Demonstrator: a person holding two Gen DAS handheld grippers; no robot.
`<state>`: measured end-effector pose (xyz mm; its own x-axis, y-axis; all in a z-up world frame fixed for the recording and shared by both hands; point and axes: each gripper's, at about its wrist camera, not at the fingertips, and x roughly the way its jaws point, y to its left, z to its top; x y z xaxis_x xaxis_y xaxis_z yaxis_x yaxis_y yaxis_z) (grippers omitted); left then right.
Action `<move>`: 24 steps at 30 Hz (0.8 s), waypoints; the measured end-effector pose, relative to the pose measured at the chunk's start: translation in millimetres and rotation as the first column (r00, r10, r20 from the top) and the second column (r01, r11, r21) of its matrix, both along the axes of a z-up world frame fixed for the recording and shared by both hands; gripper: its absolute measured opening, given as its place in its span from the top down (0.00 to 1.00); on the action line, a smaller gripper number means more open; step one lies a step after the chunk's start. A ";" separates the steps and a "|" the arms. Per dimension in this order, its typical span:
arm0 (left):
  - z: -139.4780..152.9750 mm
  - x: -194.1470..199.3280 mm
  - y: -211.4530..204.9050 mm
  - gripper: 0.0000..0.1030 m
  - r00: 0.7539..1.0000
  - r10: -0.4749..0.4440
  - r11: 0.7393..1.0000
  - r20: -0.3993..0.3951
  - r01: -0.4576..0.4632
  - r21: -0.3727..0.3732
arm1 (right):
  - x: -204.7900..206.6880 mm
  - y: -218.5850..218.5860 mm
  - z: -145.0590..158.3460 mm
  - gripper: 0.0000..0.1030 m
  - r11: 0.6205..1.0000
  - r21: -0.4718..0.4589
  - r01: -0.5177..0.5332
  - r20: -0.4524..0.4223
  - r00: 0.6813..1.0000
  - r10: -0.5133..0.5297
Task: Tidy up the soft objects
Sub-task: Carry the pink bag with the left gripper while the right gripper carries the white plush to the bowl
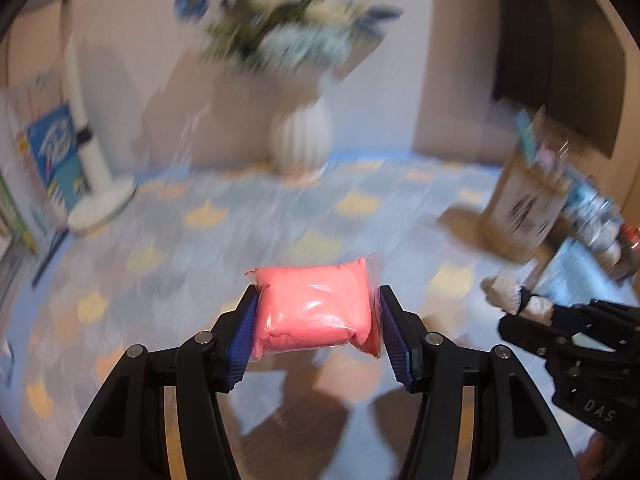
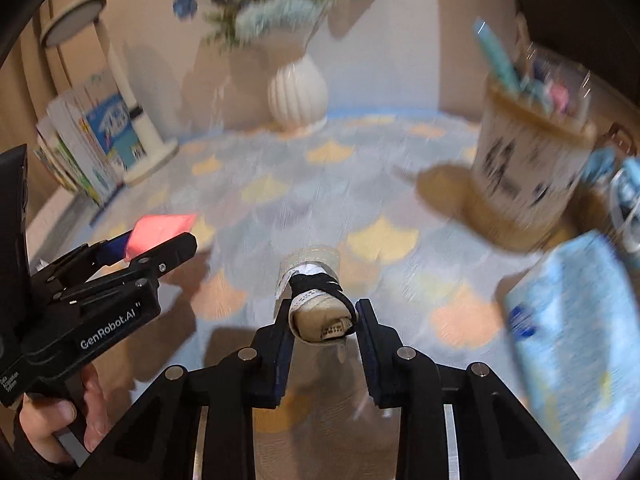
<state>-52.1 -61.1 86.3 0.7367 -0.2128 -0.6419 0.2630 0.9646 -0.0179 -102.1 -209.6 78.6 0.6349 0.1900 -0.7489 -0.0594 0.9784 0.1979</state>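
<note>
Both loads off the table. My left tongs (image 1: 316, 320) pinch the pink pouch (image 1: 314, 308), long axis crosswise; right tongs (image 2: 324, 320) pinch the rolled cloth bundle (image 2: 316, 300), seemingly lengthwise; basket (image 2: 532, 160) nearer the right.

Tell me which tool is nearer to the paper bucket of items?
Right. The right tool, shut on a cloth roll, has the paper bucket ahead to its right; the left tool is further left.
</note>
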 end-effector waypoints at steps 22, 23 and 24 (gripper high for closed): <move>88.8 65.6 -307.0 0.43 0.880 -0.476 0.871 -0.003 0.470 -0.145 | 15.3 -286.9 82.8 0.71 0.852 -0.007 0.524 0.117 0.846 -0.520; 84.3 70.3 -313.4 0.35 0.881 -0.473 0.872 -0.017 0.466 -0.151 | 17.0 -293.1 79.6 0.70 0.851 0.008 0.525 0.108 0.845 -0.523; 80.9 72.7 -314.1 0.24 0.880 -0.474 0.871 -0.024 0.465 -0.157 | 18.7 -300.4 75.9 0.65 0.850 0.027 0.526 0.090 0.845 -0.527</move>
<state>20.6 -375.2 167.2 0.4882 -0.6162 -0.6181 0.6783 0.7135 -0.1755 -83.5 -510.0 154.5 0.7048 -0.1913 -0.6831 0.4469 0.8675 0.2182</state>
